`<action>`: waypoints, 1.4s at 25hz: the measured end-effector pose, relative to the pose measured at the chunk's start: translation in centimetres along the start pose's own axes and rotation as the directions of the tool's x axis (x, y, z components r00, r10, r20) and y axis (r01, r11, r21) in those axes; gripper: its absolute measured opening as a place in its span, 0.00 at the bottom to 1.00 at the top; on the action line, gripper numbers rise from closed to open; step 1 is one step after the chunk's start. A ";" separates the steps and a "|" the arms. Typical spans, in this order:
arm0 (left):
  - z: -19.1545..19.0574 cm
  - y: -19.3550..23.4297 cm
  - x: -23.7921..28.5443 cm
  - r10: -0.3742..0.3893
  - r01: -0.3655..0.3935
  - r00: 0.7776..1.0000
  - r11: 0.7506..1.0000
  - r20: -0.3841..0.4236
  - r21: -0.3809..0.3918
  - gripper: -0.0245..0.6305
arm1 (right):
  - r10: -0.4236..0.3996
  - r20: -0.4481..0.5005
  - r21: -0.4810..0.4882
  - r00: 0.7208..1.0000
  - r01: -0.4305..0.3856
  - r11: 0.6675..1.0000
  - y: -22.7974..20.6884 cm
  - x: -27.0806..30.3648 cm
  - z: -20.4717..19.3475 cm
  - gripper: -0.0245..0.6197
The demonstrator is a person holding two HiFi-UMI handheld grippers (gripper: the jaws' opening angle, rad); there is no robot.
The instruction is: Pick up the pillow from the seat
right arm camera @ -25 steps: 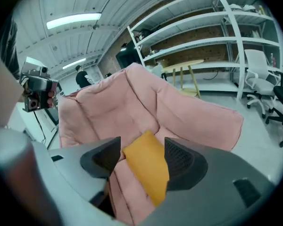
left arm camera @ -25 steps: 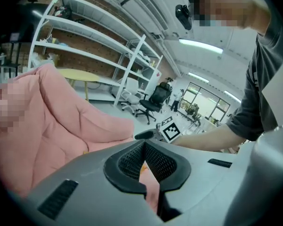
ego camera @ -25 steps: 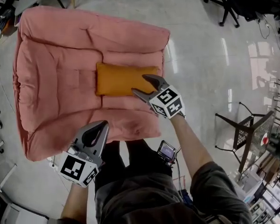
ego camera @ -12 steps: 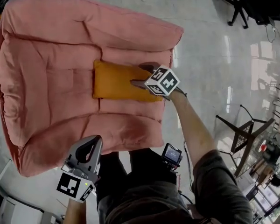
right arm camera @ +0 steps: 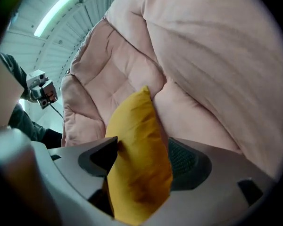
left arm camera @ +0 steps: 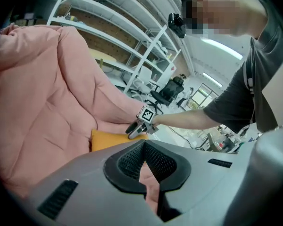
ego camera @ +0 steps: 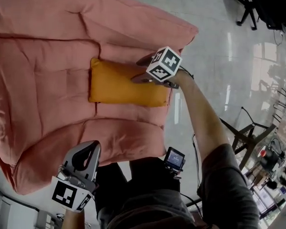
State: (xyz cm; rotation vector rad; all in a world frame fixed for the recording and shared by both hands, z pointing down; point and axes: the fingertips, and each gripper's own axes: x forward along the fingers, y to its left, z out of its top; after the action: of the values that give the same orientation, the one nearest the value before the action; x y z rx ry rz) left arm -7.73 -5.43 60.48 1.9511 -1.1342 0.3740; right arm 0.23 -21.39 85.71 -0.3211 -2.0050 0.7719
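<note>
An orange pillow lies flat on the pink cushioned seat, toward its right side. My right gripper is at the pillow's right end, pointing down into it. In the right gripper view the pillow stands between the jaws of the right gripper. These jaws have just been opening wider, and the right pad's mesh shows free beside the fabric. My left gripper hangs low by the seat's front edge, away from the pillow. It is shut and empty, its tips meeting in its own view.
Glossy floor lies to the right of the seat, with office chairs at the far right and a metal frame beside my right arm. A small device hangs at the person's waist. Shelving stands behind the seat.
The right gripper has moved forward and down onto the pillow's right end, and its jaws now straddle it. The left gripper has sunk lower. The seat has come closer in the head view.
</note>
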 end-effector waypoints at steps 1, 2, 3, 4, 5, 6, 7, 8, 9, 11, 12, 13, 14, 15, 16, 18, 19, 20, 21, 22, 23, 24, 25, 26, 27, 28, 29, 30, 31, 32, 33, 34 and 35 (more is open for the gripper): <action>0.2 0.2 0.2 -0.001 0.001 1.000 1.000 0.001 -0.004 0.04 | 0.030 -0.012 0.014 0.999 -0.029 0.999 -0.2 0.2 0.0 0.48; 0.3 0.3 0.5 -0.004 0.004 1.000 1.000 0.002 -0.006 0.04 | 0.057 -0.023 0.030 0.998 -0.057 0.998 -0.4 0.3 0.0 0.48; 0.4 0.3 0.7 -0.008 0.008 1.000 1.000 0.002 -0.007 0.04 | 0.084 -0.035 0.048 0.996 -0.082 0.995 -0.6 0.5 -0.2 0.49; 0.4 0.2 0.9 -0.012 0.012 1.000 1.000 0.003 -0.011 0.04 | 0.111 -0.048 0.068 0.993 -0.108 0.992 -0.7 0.7 -0.6 0.50; 0.4 0.1 1.1 -0.015 0.015 1.000 1.000 0.002 -0.018 0.04 | 0.140 -0.063 0.091 0.988 -0.134 0.987 -0.6 1.1 -1.0 0.50; 0.2 0.1 1.2 -0.018 0.018 1.000 0.999 0.000 -0.033 0.04 | 0.167 -0.080 0.113 0.983 -0.157 0.981 -0.6 1.6 -1.5 0.51; 0.1 0.1 1.4 -0.019 0.018 1.000 0.999 -0.005 -0.049 0.04 | 0.192 -0.097 0.133 0.977 -0.178 0.975 -0.5 2.1 -2.0 0.51; -0.1 0.2 1.5 -0.020 0.020 1.000 0.998 -0.008 -0.058 0.04 | 0.213 -0.113 0.151 0.970 -0.195 0.969 -0.4 2.7 -2.4 0.51; -0.2 0.3 1.6 -0.023 0.022 1.000 0.998 -0.010 -0.060 0.04 | 0.231 -0.128 0.163 0.965 -0.209 0.964 -0.2 3.1 -2.7 0.51; -0.3 0.5 1.6 -0.026 0.025 1.000 0.998 -0.014 -0.065 0.04 | 0.249 -0.163 0.169 0.955 -0.221 0.960 0.3 3.9 -3.1 0.51; -0.3 0.5 1.6 -0.027 0.026 1.000 0.997 -0.015 -0.068 0.04 | 0.248 -0.183 0.163 0.951 -0.219 0.962 0.5 4.2 -3.4 0.51; -0.2 0.5 1.6 -0.029 0.028 1.000 0.998 -0.010 -0.062 0.04 | 0.242 -0.202 0.155 0.949 -0.213 0.965 0.5 4.6 -3.6 0.51; -0.1 0.6 1.7 -0.032 0.032 0.999 0.998 -0.003 -0.050 0.04 | 0.236 -0.221 0.149 0.946 -0.206 0.967 0.6 4.9 -3.9 0.51; -0.1 0.6 1.7 -0.036 0.036 0.999 0.999 0.003 -0.039 0.04 | 0.231 -0.241 0.145 0.943 -0.200 0.969 0.6 5.2 -4.2 0.51; -0.1 0.7 1.7 -0.039 0.039 0.999 0.999 0.007 -0.034 0.04 | 0.229 -0.261 0.143 0.938 -0.197 0.970 0.6 5.6 -4.5 0.51; -0.1 0.7 1.8 -0.044 0.044 0.999 0.998 0.008 -0.037 0.04 | 0.227 -0.295 0.130 0.928 -0.197 0.972 0.8 6.2 -4.9 0.51; -0.1 0.7 1.8 -0.045 0.046 0.999 0.998 0.005 -0.045 0.04 | 0.224 -0.304 0.116 0.926 -0.198 0.973 1.1 6.3 -4.9 0.51; -0.2 0.6 1.8 -0.048 0.048 0.999 0.998 0.001 -0.052 0.04 | 0.219 -0.306 0.101 0.927 -0.197 0.975 1.3 6.3 -4.9 0.47; -0.2 0.4 1.8 -0.051 0.051 0.999 0.997 0.003 -0.052 0.04 | 0.213 -0.298 0.089 0.930 -0.195 0.977 1.6 6.1 -5.0 0.42; -0.1 0.3 1.7 -0.055 0.056 0.998 0.997 0.008 -0.047 0.04 | 0.207 -0.283 0.082 0.936 -0.192 0.978 1.8 5.8 -5.0 0.38; -0.1 0.2 1.6 -0.059 0.059 0.998 0.997 0.010 -0.045 0.04 | 0.202 -0.263 0.079 0.943 -0.187 0.979 2.1 5.5 -4.9 0.34; 0.0 0.0 1.4 -0.061 0.061 0.998 0.997 0.011 -0.046 0.04 | 0.193 -0.241 0.076 0.951 -0.180 0.981 2.3 5.1 -4.9 0.31; 0.1 -0.1 1.1 -0.063 0.063 0.998 0.997 0.014 -0.040 0.04 | 0.181 -0.221 0.072 0.958 -0.169 0.983 2.6 4.6 -4.8 0.29; 0.4 -0.3 0.7 -0.066 0.066 0.998 0.997 0.022 -0.026 0.04 | 0.164 -0.204 0.065 0.965 -0.154 0.986 3.0 4.1 -4.7 0.27; 0.7 -0.5 0.3 -0.069 0.069 0.997 0.998 0.029 -0.011 0.04 | 0.147 -0.191 0.057 0.971 -0.139 0.989 3.4 3.6 -4.5 0.26; 1.1 -0.6 -0.1 -0.071 0.071 0.997 0.997 0.035 -0.001 0.04 | 0.132 -0.178 0.050 0.975 -0.125 0.991 3.9 3.0 -4.3 0.26; 1.5 -0.8 -0.6 -0.072 0.072 0.997 0.997 0.038 0.007 0.04 | 0.117 -0.167 0.045 0.979 -0.111 0.993 4.4 2.4 -4.1 0.25; 1.9 -0.9 -1.1 -0.073 0.073 0.996 0.997 0.041 0.014 0.04 | 0.100 -0.157 0.040 0.983 -0.095 0.995 4.9 1.8 -3.9 0.25; 2.2 -1.2 -1.6 -0.075 0.074 0.996 0.997 0.044 0.023 0.04 | 0.081 -0.145 0.035 0.986 -0.077 0.996 5.2 1.2 -3.6 0.25; 2.6 -1.5 -2.1 -0.076 0.075 0.996 0.997 0.048 0.033 0.04 | 0.060 -0.130 0.031 0.990 -0.056 0.998 5.5 0.5 -3.4 0.25; 2.9 -1.8 -2.6 -0.078 0.076 0.996 0.996 0.054 0.044 0.04 | 0.039 -0.110 0.031 0.993 -0.036 0.999 5.9 -0.2 -3.1 0.25; 3.2 -2.1 -3.1 -0.080 0.077 0.995 0.995 0.061 0.056 0.04 | 0.019 -0.084 0.035 0.996 -0.016 0.999 6.2 -1.0 -2.8 0.24; 3.4 -2.5 -3.7 -0.083 0.078 0.994 0.995 0.069 0.068 0.04 | 0.002 -0.051 0.045 0.999 0.000 0.999 6.7 -1.8 -2.3 0.24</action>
State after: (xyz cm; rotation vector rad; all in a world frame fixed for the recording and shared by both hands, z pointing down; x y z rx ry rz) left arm -8.21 -5.32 54.86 2.0752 -1.0971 0.3035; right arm 2.63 -16.25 81.04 -0.3128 -1.9367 0.8007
